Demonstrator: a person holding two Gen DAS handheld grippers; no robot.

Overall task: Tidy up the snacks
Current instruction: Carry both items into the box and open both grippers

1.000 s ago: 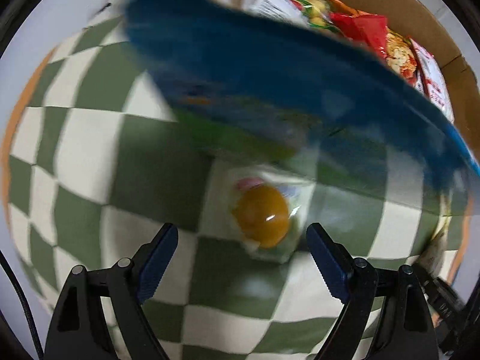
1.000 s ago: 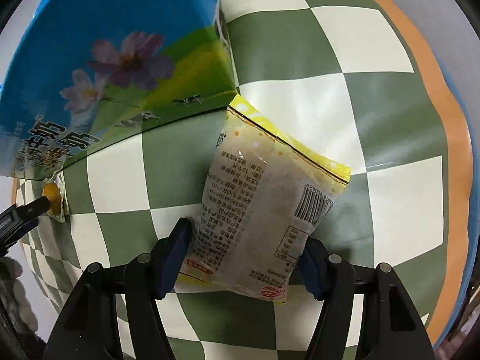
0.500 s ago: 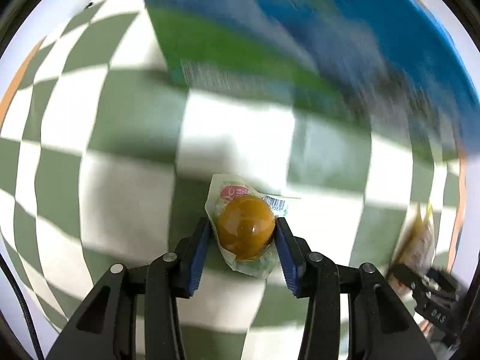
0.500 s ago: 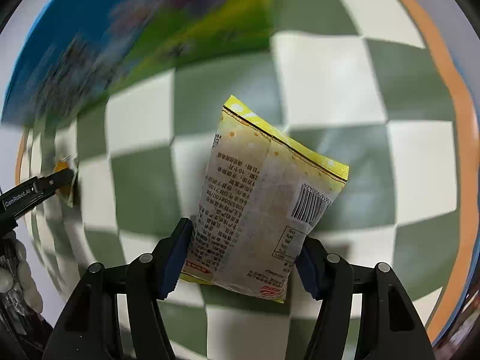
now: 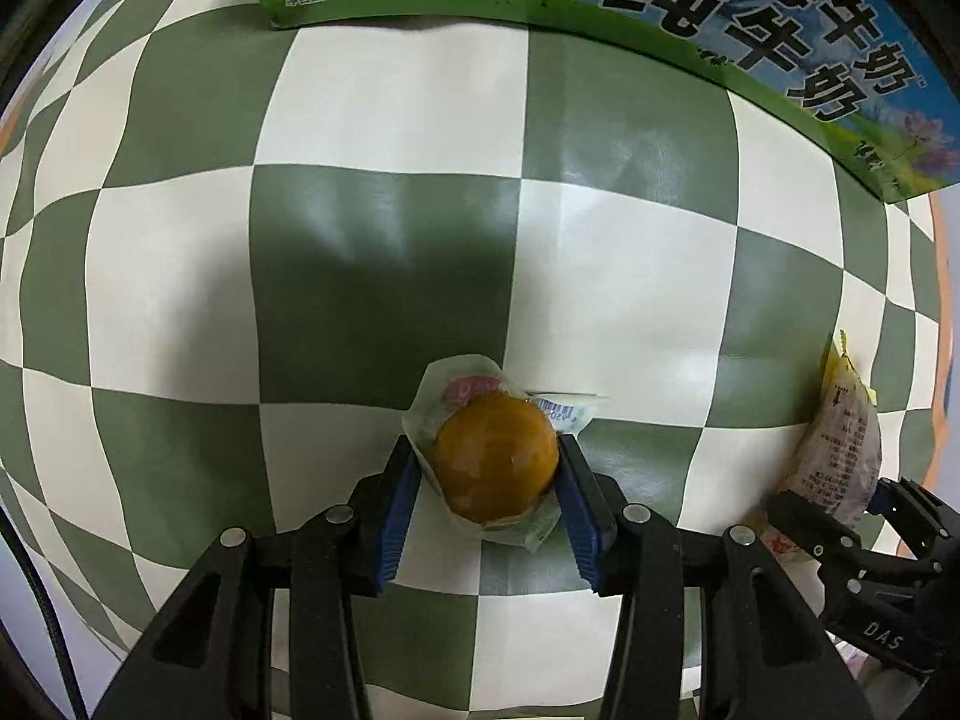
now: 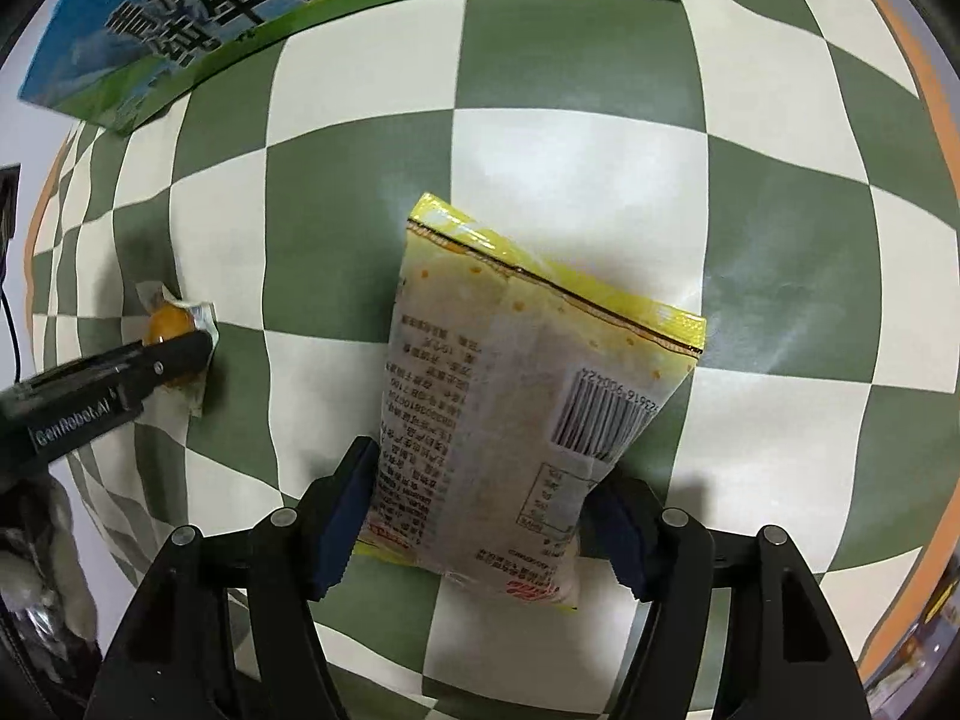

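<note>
My left gripper point(image 5: 489, 468) is shut on a small clear packet holding a round orange-brown snack point(image 5: 495, 465), close over the green and white checkered tablecloth point(image 5: 384, 276). My right gripper point(image 6: 480, 510) is shut on a yellow-edged snack bag point(image 6: 510, 396) with its printed back and barcode facing up. The bag and right gripper also show at the far right of the left wrist view point(image 5: 840, 450). The left gripper and its orange snack show at the left of the right wrist view point(image 6: 162, 330).
A blue and green milk carton box point(image 5: 690, 18) stands on the cloth ahead of both grippers, also in the right wrist view point(image 6: 240, 6). The cloth's orange border point(image 6: 936, 138) runs along the right.
My left gripper closed on the orange snack packet, which lay between open jaws a second ago. Both views swung, so the milk box now sits farther up. The right gripper kept its bag.
</note>
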